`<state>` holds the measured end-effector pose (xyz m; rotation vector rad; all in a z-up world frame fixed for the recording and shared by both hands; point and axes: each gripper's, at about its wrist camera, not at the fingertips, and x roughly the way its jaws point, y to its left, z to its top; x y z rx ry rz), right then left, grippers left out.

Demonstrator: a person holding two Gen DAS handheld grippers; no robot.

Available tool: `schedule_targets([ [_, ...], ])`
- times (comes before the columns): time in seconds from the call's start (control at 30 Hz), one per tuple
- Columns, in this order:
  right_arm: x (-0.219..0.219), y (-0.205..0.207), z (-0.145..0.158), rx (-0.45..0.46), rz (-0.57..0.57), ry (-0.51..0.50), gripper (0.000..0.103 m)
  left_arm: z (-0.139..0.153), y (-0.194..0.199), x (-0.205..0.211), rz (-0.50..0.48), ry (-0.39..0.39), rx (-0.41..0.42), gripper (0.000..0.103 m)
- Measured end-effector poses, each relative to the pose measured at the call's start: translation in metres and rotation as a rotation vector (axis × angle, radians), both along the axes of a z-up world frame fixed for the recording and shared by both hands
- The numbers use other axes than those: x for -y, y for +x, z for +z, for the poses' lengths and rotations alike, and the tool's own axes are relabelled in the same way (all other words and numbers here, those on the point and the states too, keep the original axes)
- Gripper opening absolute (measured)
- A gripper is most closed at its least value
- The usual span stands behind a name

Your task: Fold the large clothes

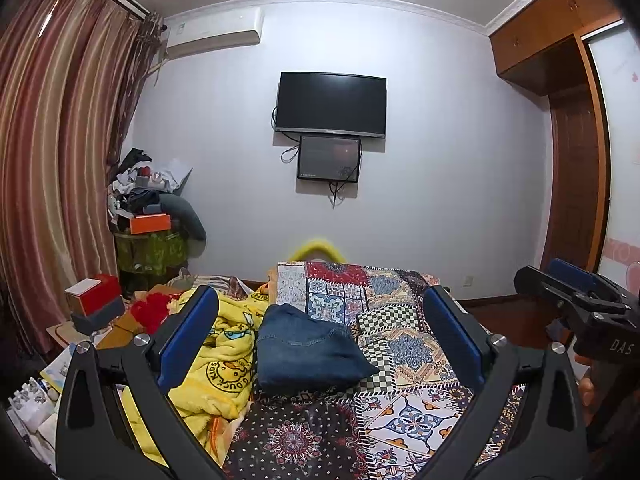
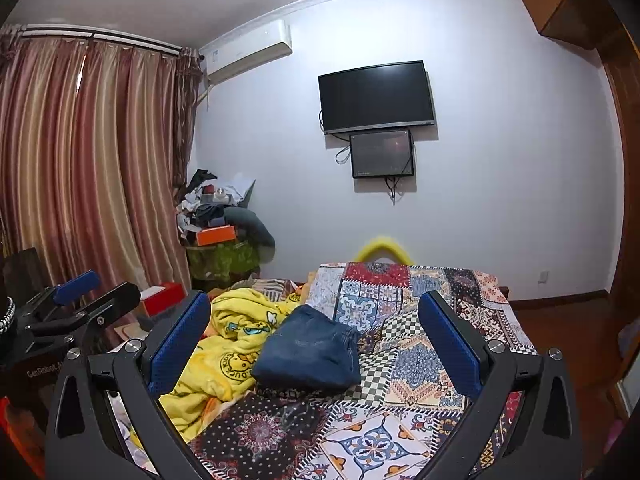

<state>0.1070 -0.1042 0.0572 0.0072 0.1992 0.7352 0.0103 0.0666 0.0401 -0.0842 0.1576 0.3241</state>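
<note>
Folded jeans (image 1: 310, 350) are seen lying on the patchwork bedspread (image 1: 404, 360), beside a yellow blanket (image 1: 224, 360). Left gripper (image 1: 320, 344) & right gripper (image 2: 316, 344) are held wide apart, nothing gripped. Folding prob. done; next garment must be fetched. A red box (image 1: 98, 292) is better shown in left view.

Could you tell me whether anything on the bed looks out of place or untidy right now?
The yellow blanket lies crumpled in a heap beside the folded jeans, unlike the flat patchwork cover.
</note>
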Motion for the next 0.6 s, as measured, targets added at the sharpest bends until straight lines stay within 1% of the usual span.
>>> schedule_targets([
  [0.6, -0.0008, -0.0066, 0.0032, 0.005, -0.008, -0.008, 0.103, -0.0049, 0.0026, -0.0051, -0.003, -0.001, -0.009, 0.103],
])
